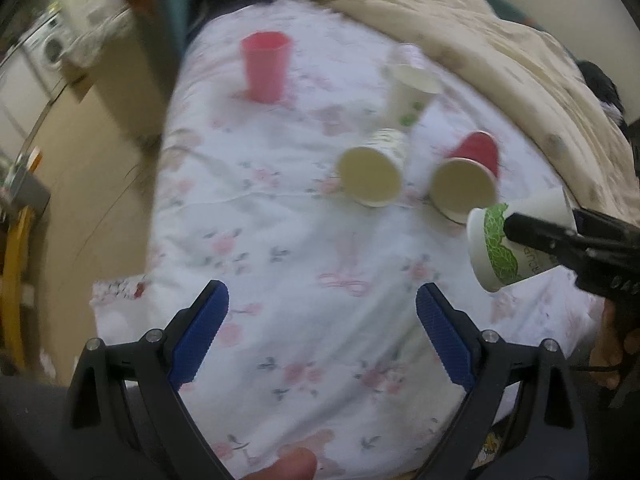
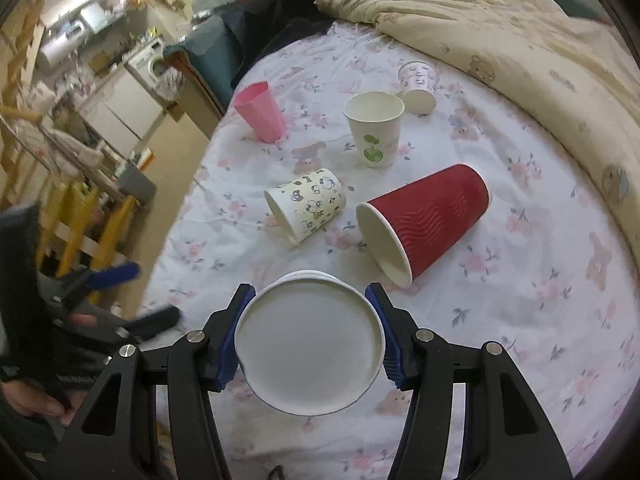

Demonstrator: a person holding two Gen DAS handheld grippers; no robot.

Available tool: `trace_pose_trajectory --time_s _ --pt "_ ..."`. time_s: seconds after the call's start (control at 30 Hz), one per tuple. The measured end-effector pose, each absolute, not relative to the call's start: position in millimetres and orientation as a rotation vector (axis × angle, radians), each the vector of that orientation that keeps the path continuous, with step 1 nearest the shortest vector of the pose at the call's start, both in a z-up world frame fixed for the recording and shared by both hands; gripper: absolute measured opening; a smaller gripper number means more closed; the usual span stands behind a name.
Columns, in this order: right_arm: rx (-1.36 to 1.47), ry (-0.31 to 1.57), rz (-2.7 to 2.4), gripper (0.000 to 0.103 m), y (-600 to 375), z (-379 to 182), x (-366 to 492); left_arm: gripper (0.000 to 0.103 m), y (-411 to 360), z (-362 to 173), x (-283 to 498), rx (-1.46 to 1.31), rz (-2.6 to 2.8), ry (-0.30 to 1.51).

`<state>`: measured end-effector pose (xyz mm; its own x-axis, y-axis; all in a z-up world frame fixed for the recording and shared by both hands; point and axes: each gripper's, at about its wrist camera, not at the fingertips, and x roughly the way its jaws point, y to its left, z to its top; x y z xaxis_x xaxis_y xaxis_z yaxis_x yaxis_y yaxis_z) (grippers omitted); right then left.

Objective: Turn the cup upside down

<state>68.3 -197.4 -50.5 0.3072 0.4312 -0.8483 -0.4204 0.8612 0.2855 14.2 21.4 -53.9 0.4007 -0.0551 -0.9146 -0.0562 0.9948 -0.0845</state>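
My right gripper (image 2: pixel 310 300) is shut on a white paper cup with a green pattern (image 2: pixel 310 344), held above the bed with its flat base toward the camera. In the left wrist view this cup (image 1: pixel 516 240) lies sideways in the black fingers (image 1: pixel 560 240) at the right, its mouth pointing left. My left gripper (image 1: pixel 322 308) is open and empty above the floral sheet (image 1: pixel 280 240); it also shows blurred at the left of the right wrist view (image 2: pixel 116 280).
On the sheet a red ribbed cup (image 2: pixel 428 220) and a cartoon-print cup (image 2: pixel 308 204) lie on their sides. A pink plastic cup (image 2: pixel 262 112), a white cup with a green apple (image 2: pixel 376 128) and a small printed cup (image 2: pixel 418 86) stand behind. A beige duvet (image 2: pixel 520 32) borders the right.
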Motion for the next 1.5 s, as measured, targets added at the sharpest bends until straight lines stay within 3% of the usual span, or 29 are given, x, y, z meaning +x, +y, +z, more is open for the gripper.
trace_pose_trajectory --time_s 0.07,0.47,0.77,0.87,0.97,1.07,1.5 --pt "-0.053 1.143 0.563 0.059 -183.9 -61.7 75.2 0.103 29.9 -57.8 15.1 -0.116 0.034 1.179" --pt "-0.319 1.209 0.547 0.059 -119.8 -124.2 100.4 0.103 38.0 -63.4 14.3 -0.111 0.066 1.226" --pt "-0.344 1.212 0.541 0.062 -114.1 -135.0 102.8 0.103 34.8 -65.1 14.3 -0.106 0.063 1.238" --pt "-0.3 1.206 0.545 0.063 -117.3 -128.6 104.1 0.103 33.2 -63.3 13.4 -0.112 0.058 1.235" --pt "-0.201 1.206 0.548 0.082 -124.7 -114.0 108.6 0.103 26.8 -57.0 10.4 -0.097 0.039 1.22" --pt "-0.144 1.205 0.576 0.091 -130.4 -95.4 105.4 0.103 23.3 -48.5 6.1 -0.095 0.023 1.195" --pt "-0.04 0.942 0.357 0.096 -205.3 -4.4 -3.6 0.103 23.0 -10.1 -35.7 -0.085 0.029 0.948"
